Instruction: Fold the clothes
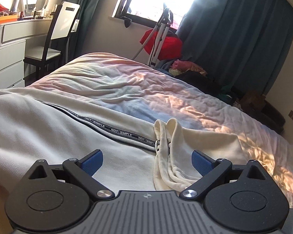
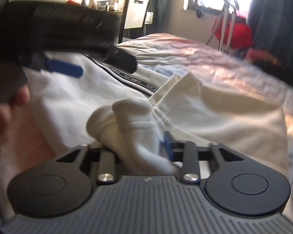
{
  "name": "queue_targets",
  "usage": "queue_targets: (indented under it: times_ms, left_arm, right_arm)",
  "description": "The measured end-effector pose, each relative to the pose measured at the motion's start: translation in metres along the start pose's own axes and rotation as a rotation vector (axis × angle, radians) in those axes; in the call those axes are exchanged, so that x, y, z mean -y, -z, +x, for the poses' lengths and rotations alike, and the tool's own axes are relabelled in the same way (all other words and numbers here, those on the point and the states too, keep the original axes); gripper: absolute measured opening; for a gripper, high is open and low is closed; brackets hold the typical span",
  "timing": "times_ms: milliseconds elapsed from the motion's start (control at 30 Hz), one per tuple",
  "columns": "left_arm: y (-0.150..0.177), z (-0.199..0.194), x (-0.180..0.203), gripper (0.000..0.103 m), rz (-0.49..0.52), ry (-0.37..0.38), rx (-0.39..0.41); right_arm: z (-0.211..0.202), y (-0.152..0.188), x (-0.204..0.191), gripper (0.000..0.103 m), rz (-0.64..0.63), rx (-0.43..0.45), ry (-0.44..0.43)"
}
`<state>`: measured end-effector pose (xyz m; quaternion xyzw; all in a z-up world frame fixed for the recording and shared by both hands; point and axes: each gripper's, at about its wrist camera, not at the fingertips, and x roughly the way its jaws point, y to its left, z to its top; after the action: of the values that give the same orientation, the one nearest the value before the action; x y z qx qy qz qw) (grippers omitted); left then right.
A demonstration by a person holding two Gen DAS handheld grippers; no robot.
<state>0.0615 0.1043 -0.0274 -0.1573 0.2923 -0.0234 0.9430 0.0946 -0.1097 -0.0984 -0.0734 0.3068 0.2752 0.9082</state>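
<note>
Pinching cream garment (image 2: pixel 134 128) | right hand-held gripper (image 2: pixel 138 148) (left (image 1: pixel 147 161) agape)

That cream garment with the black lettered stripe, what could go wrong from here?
1. The right gripper pinches only a bunched fold of the cream garment with the black lettered stripe, so it may slip out.
2. The left gripper is open, holding nothing; pulling one-sided could skew the fold.
3. The wrinkled pastel bedspread may drag along.
</note>
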Motion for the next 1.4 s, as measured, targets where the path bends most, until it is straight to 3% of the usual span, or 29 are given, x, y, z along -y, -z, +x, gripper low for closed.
queue_targets:
  times_ms: [33, 133, 233, 333, 467, 567, 833, 967, 1233, 1300, 1400]
  left_arm:
    - [-0.001, -0.001, -0.001, 0.098, -0.004, 0.007, 0.002]
    - [-0.001, -0.005, 0.000, 0.098, -0.011, 0.033, -0.003]
    - [0.005, -0.007, 0.010, 0.098, 0.028, 0.048, -0.015]
    - [0.015, -0.005, 0.021, 0.098, 0.070, 0.056, -0.044]
    - [0.027, -0.001, 0.038, 0.097, 0.184, 0.017, -0.056]
    - [0.033, 0.003, 0.042, 0.097, 0.216, -0.008, -0.063]
    - [0.046, 0.019, 0.037, 0.097, 0.251, -0.065, -0.125]
    - [0.048, 0.018, 0.037, 0.097, 0.255, -0.077, -0.118]
    - [0.040, -0.014, 0.018, 0.097, 0.155, -0.058, -0.069]
    - [0.034, -0.031, 0.002, 0.097, 0.076, -0.064, -0.051]
    - [0.026, -0.062, -0.037, 0.099, -0.149, -0.078, -0.020]
  right_arm:
    - [-0.010, 0.001, 0.004, 0.083, 0.063, -0.009, -0.038]
    - [-0.040, 0.003, 0.017, 0.085, 0.200, -0.002, -0.107]
    - [-0.064, 0.004, 0.032, 0.084, 0.298, 0.055, -0.063]
    - [-0.072, 0.001, 0.054, 0.084, 0.362, 0.114, 0.033]
    - [-0.059, 0.001, 0.078, 0.081, 0.411, 0.092, 0.147]
    - [-0.048, 0.005, 0.091, 0.081, 0.432, 0.069, 0.207]
    - [-0.013, 0.020, 0.103, 0.080, 0.451, -0.059, 0.254]
    - [0.001, 0.021, 0.096, 0.083, 0.393, -0.088, 0.281]
    - [-0.006, 0.024, 0.098, 0.083, 0.410, -0.074, 0.266]
    - [-0.009, 0.025, 0.098, 0.082, 0.414, -0.071, 0.261]
    - [-0.014, 0.026, 0.098, 0.082, 0.421, -0.068, 0.253]
